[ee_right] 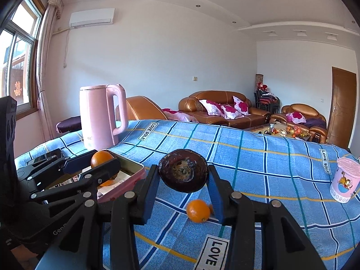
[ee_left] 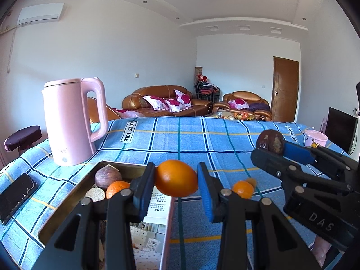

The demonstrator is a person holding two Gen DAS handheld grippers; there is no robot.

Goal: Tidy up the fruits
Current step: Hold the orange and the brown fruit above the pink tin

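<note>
My left gripper (ee_left: 176,180) is shut on an orange (ee_left: 176,178) and holds it above the right edge of a pink tin box (ee_left: 67,202). The box holds a dark purple fruit (ee_left: 108,177), a small orange (ee_left: 117,188) and a pale round fruit (ee_left: 95,194). My right gripper (ee_right: 183,175) is shut on a dark brown-purple fruit (ee_right: 182,173), held above the blue checked cloth. It shows in the left wrist view (ee_left: 271,147) too. A loose orange (ee_right: 198,210) lies on the cloth below the right gripper, also visible in the left wrist view (ee_left: 243,189).
A pink kettle (ee_left: 72,121) stands behind the box. A black phone (ee_left: 15,195) lies left of the box. A pink lidded cup (ee_right: 344,183) stands at the table's right. The blue checked cloth (ee_left: 180,139) covers the table; sofas stand behind.
</note>
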